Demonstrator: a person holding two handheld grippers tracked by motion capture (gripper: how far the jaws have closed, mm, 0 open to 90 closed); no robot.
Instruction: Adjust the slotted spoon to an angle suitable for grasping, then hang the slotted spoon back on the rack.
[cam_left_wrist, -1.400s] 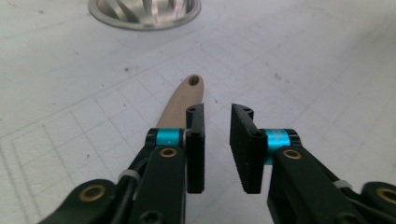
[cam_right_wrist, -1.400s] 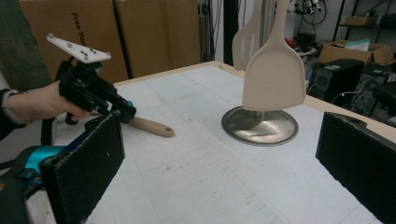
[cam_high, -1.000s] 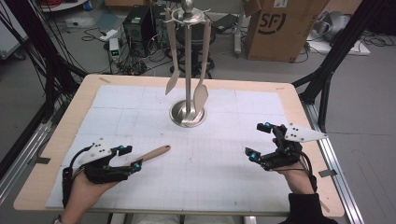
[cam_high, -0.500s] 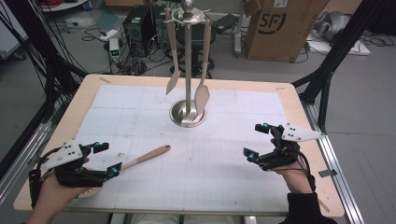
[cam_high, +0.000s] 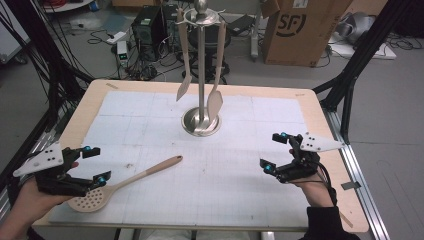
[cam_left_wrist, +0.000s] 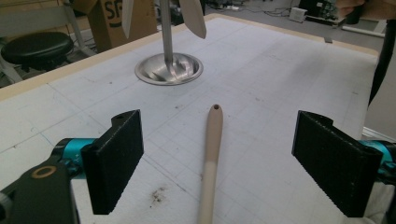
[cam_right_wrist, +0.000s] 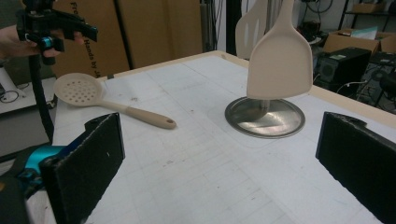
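High view shows the left gripper (cam_high: 95, 164) drawn back toward the tabletop's near left corner, where a second ago it sat further in along the near edge with its jaws over the bowl end of the slotted spoon (cam_high: 120, 184). The wooden spoon now lies free on the white grid mat (cam_high: 260, 200), its perforated bowl at the mat's near left corner just beside the gripper, its handle angling in toward the middle of the tabletop. In the left gripper view the jaws stand wide apart and hold nothing, the handle running between them on the mat without touching either. The right gripper (cam_high: 277, 151) has not moved; it hovers near the right edge, jaws also spread wide and empty. The utensil stand (cam_high: 201, 65) rises toward the far edge with two utensils hanging. The retreat reads as a release: the spoon looks set down, taken off the stand or awaiting hanging, I cannot tell which.
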